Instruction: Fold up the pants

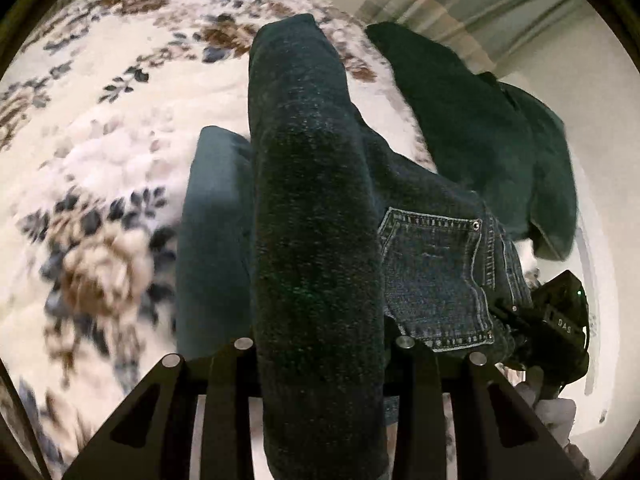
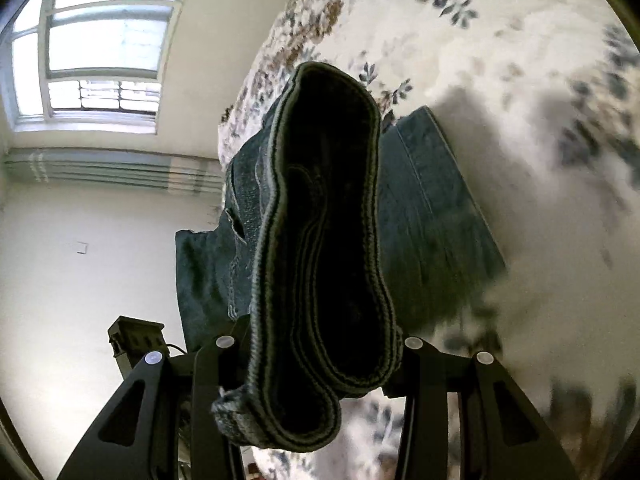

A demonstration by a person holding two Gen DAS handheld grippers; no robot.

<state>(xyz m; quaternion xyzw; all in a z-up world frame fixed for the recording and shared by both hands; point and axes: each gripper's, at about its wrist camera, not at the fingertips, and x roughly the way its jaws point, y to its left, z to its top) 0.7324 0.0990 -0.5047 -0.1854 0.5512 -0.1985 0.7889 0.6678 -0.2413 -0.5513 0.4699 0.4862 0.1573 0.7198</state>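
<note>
Denim fills my view: left hand-held gripper [image 1: 320, 344] pinching jeans [image 1: 436, 272] fold, right hand-held gripper [image 2: 320, 344] pinching hem bundle. Jeans lifted above bed [image 1: 100, 140]. Folding partway; laying flat left.

Denim hides both gripper's fingertips — the floral bedspread [image 1: 100, 152] below is motion-blurred.
</note>
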